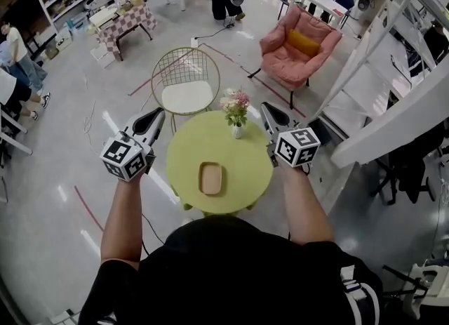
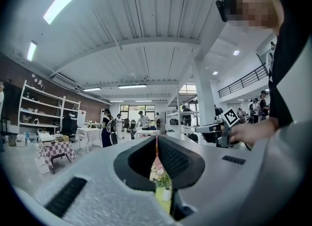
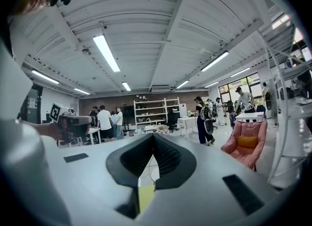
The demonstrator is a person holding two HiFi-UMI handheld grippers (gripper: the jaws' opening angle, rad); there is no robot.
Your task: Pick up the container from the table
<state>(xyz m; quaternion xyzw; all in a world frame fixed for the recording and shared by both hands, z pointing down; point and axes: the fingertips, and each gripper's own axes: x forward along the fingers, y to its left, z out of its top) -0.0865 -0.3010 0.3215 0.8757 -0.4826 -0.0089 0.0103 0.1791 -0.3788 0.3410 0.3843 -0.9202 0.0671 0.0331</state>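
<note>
A shallow tan container lies on the round green table, near its front edge. A small vase of flowers stands at the table's far edge. My left gripper hovers off the table's left side, roughly level and pointing away from me. Its jaws meet at the tip with nothing between them. My right gripper is held off the table's right side beside the flowers, shut and empty. Both grippers are well apart from the container. The flowers show under the left jaws.
A wire chair with a white cushion stands just beyond the table. A pink armchair is at the back right. A white staircase frame rises at the right. A checkered table, shelves and several people are farther off.
</note>
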